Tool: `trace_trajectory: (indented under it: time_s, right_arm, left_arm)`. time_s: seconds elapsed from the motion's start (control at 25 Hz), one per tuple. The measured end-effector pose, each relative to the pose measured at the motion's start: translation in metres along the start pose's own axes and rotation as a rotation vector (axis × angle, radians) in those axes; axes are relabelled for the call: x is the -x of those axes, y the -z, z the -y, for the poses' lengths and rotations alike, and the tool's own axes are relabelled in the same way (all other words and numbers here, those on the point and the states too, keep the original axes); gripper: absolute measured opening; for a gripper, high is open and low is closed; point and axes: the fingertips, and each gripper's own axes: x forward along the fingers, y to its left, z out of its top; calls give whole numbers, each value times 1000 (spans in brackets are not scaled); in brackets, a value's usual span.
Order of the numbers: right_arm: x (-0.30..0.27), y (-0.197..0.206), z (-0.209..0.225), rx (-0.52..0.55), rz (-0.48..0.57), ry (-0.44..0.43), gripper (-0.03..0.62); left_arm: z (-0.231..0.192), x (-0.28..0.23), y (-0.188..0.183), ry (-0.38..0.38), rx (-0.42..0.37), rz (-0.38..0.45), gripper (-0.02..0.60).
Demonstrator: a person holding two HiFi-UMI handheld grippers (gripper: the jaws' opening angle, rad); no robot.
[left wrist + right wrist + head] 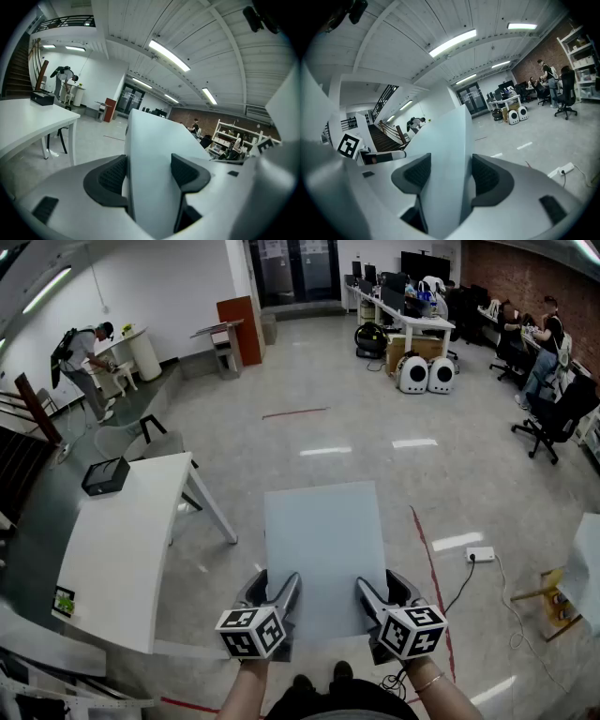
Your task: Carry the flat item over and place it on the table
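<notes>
The board [323, 545], a thin pale grey-blue sheet, was held in the air over the floor [309, 432], lying roughly flat and reaching away from the person. It hung to the right of the white table [122, 549], apart from it and not resting on it.

The left gripper [277, 579] clamped the board's near edge towards its left corner, and the right gripper [377, 579] clamped the same edge towards its right corner. In the left gripper view the board [154, 150] stood between the dark ribbed pads [112, 174] of the left gripper [149, 173], the jaws closed on it. In the right gripper view the board [450, 145] likewise sat between the jaws of the right gripper [450, 176], both pads against its faces.

A black box [105, 475] sat at the table's far end, and a small dark and green item [64, 601] lay at its near left edge. To the right of the board a red line [427, 559] ran along the floor, with a white power strip [480, 555] and its cable beside it. At the far left a person [84, 357] bent over a small white table. At the far right were desks with screens, office chairs and seated people.
</notes>
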Motion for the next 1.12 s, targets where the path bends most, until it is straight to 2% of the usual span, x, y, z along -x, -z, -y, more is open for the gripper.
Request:
trace_trajectory:
  time_s: [0.28, 0.64, 0.92, 1.12]
  right_arm:
    - [7, -4, 16, -10, 9, -6, 273]
    - [-5, 1, 19, -22, -24, -64, 273]
    - [-41, 3, 11, -35, -56, -91, 273]
    - [-94, -13, 6, -22, -55, -92, 273]
  left_arm:
    - [14, -8, 6, -8, -3, -7, 288]
    - [12, -7, 6, -59, 4, 1, 288]
    - [-19, -19, 1, -99, 17, -15, 288]
    - [-57, -50, -22, -101, 23, -7, 288]
